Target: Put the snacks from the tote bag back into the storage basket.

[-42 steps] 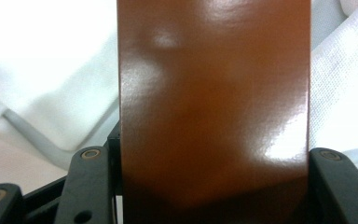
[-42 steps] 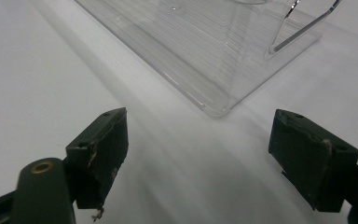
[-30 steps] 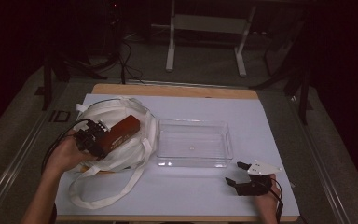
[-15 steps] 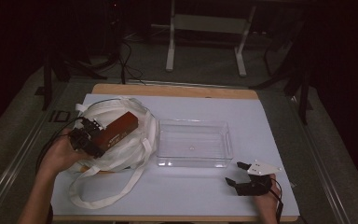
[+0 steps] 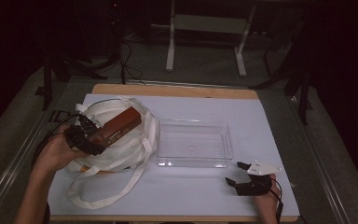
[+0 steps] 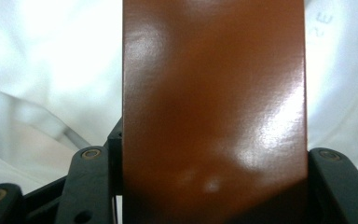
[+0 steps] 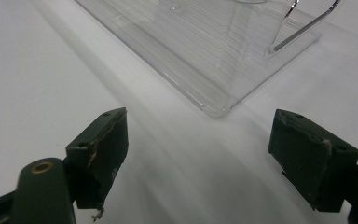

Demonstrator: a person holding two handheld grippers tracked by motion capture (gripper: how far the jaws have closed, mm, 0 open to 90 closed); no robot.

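A glossy brown box (image 5: 121, 125) is held just above a white cloth tote bag (image 5: 121, 151) at the table's left. My left gripper (image 5: 102, 134) is shut on the box's near end. In the left gripper view the brown box (image 6: 214, 112) stands between the two black jaws, both pressed against its sides, with the white bag (image 6: 42, 70) behind it. My right gripper (image 5: 237, 173) rests near the table's front right, open and holding nothing. In the right gripper view the right gripper (image 7: 223, 154) has its jaws wide apart over the bare white tabletop.
A clear plastic tray (image 5: 193, 162) sits in the middle of the white table cover, between the bag and the right gripper; its near corner (image 7: 209, 105) lies just ahead of the right jaws. The bag's long strap (image 5: 100, 193) loops toward the front edge.
The left hand has lifted the brown box a little higher over the bag and drawn it slightly left. The right gripper has stayed put.
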